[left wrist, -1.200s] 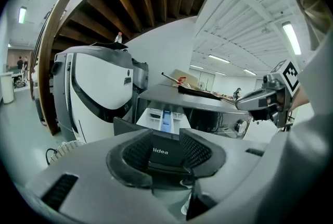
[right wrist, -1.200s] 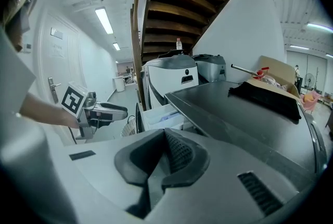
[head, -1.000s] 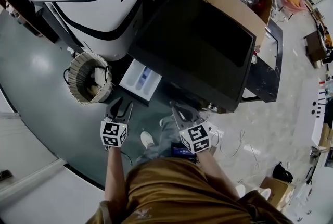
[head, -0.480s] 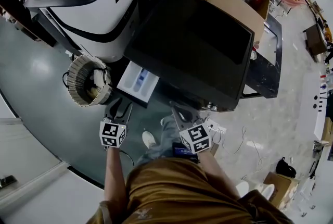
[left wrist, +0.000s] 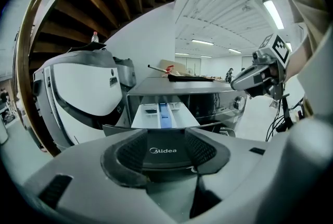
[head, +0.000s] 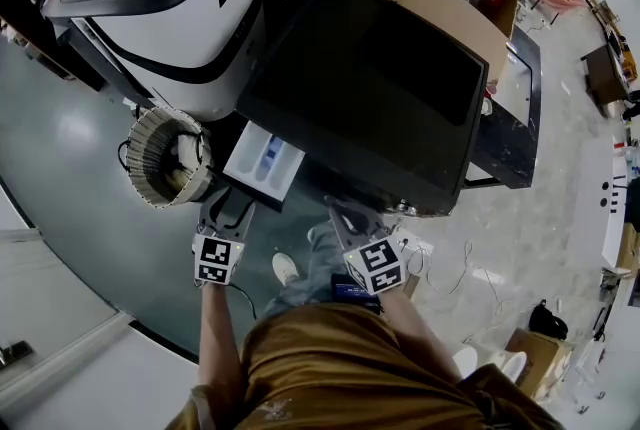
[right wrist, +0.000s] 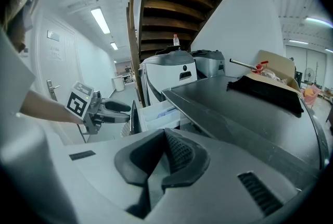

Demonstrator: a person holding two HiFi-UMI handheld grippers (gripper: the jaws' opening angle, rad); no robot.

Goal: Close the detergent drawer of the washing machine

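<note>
At the far left stands a large white machine (head: 170,13) with a black band; just right of it and nearer, a round woven basket (head: 150,158) sits on the grey floor (head: 80,188); right of the basket the detergent drawer (head: 265,156) sticks out of the near left corner of the washing machine (head: 380,88), pulled well open, its white tray and blue insert showing; the left claw (head: 229,208) is at the drawer's near end, its jaws spread wide and just now opening further, with the drawer's dark front panel (left wrist: 163,151) sitting in the gap between the pads, and whether the pads touch it I cannot tell; further right the right claw (head: 342,212) hangs off the washing machine's near edge, its jaws closed together on nothing, apart from the drawer; on the far right corner of the dark washing machine top rests an open cardboard box (head: 450,3).
</note>
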